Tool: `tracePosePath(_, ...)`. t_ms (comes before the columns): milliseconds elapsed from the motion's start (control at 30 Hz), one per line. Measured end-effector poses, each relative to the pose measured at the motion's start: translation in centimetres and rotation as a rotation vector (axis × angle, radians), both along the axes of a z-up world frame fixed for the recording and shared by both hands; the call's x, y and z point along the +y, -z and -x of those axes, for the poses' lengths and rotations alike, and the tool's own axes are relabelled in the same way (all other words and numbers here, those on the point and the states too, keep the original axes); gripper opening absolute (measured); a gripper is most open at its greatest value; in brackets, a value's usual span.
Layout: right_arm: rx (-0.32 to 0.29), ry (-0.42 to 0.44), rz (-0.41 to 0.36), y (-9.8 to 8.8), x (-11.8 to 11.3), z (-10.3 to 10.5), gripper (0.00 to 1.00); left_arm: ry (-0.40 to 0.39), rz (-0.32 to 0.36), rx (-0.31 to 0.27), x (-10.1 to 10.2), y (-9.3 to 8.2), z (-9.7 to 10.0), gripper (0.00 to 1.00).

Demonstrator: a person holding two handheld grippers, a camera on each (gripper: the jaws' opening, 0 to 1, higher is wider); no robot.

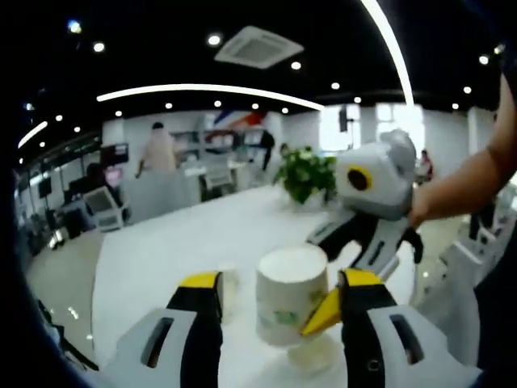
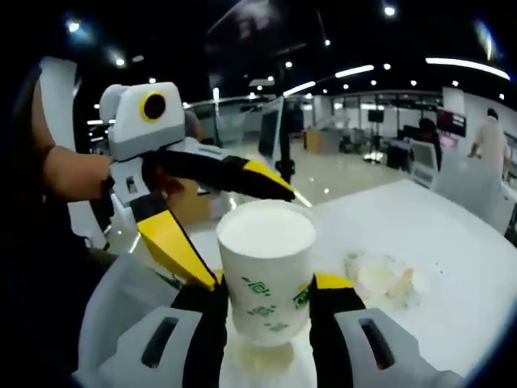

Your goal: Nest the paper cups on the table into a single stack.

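A: Where is the paper cup (image 2: 268, 271) right now?

B: In the right gripper view it stands upright between the jaws of the right gripper (image 2: 266, 305), which press on its two sides. It is white with small green marks on its wall. Its open mouth faces up, and its base sits low over the white bench (image 2: 452, 267).

A: Is there something under it?

B: A pale round shape shows right below its base. It may be another cup, but the view is too blurred there to be sure.

A: And the left gripper?

B: In the right gripper view the left gripper (image 2: 242, 222) comes in from the left, held by a hand (image 2: 77, 174). Its jaws stand wide apart, one yellow-tipped jaw behind the cup's rim, the other slanting down beside the cup's left side.

A: What does the left gripper view give?

B: The same cup (image 1: 289, 295), between that view's own jaws, which are spread apart. The right one lies close against the cup's wall; the left one stands clear of it. The right gripper (image 1: 367, 242) reaches in from the far side, with a person's arm (image 1: 468, 178) behind it.

A: Anything else on the bench?

B: A crumpled pale wrapper (image 2: 380, 279) lies to the right of the cup, apart from it. A green plant (image 1: 307, 174) stands at the far end of the bench.
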State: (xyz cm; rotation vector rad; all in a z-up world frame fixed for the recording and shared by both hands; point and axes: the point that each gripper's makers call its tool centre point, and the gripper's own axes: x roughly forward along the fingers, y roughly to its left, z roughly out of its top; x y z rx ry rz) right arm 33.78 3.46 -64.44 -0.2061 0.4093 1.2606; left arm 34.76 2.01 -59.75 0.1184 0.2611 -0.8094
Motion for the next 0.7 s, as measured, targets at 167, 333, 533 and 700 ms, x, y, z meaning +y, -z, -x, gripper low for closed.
tracePosePath(167, -0.008, -0.02, 0.005, -0.1, 0.3, 0.5, 0.36, 0.01, 0.006, 0.006, -0.4, 0.0, 0.0, 0.51)
tracePosePath(333, -0.023, -0.049, 0.009, -0.1, 0.8, 1.2, 0.36, 0.024, 0.008, 0.021, -0.5, 0.2, 0.2, 0.47)
tracePosePath(533, -0.015, -0.045, -0.004, -0.2, 0.7, 1.1, 0.36, 0.042, 0.006, 0.002, -0.8, 0.0, 0.5, 0.4)
tracePosePath(700, -0.02, -0.045, -0.008, -0.5, 0.6, 1.1, 0.37, 0.05, 0.015, 0.008, -0.8, -0.3, 0.5, 0.39)
